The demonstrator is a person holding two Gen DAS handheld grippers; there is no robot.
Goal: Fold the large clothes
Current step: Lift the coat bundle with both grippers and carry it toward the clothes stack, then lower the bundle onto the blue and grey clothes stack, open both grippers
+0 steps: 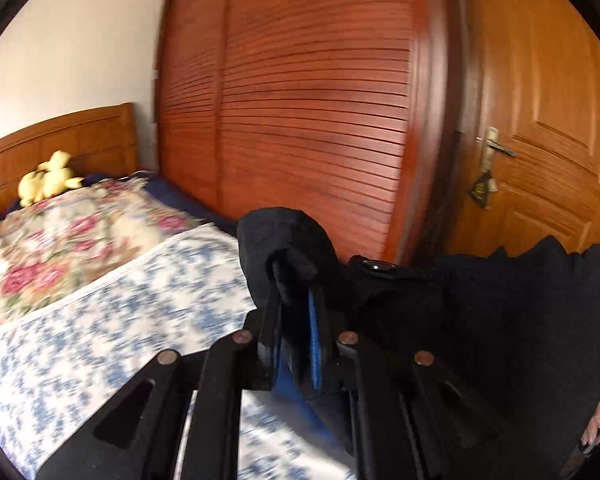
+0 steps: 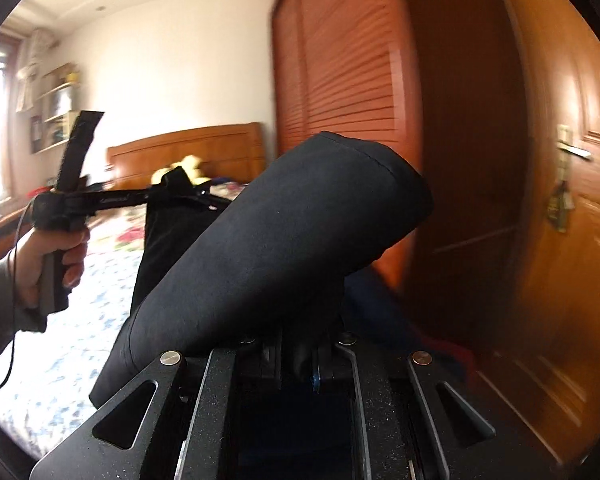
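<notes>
Though dark and thick-looking, the black garment (image 1: 500, 320) drapes limp, so I'd judge it soft, light, prone to sag; best held at edges or corners. Left gripper (image 1: 296, 280): jaws nearly closed, pinching a bunched fold that mounds over its fingertips, cloth trailing off to its right. Right gripper (image 2: 300, 354): jaws likewise nearly closed on cloth, which billows up and over it. Garment hangs between both, raised above the bed (image 1: 100, 340). Left hand (image 2: 52, 256) grips its handle.
</notes>
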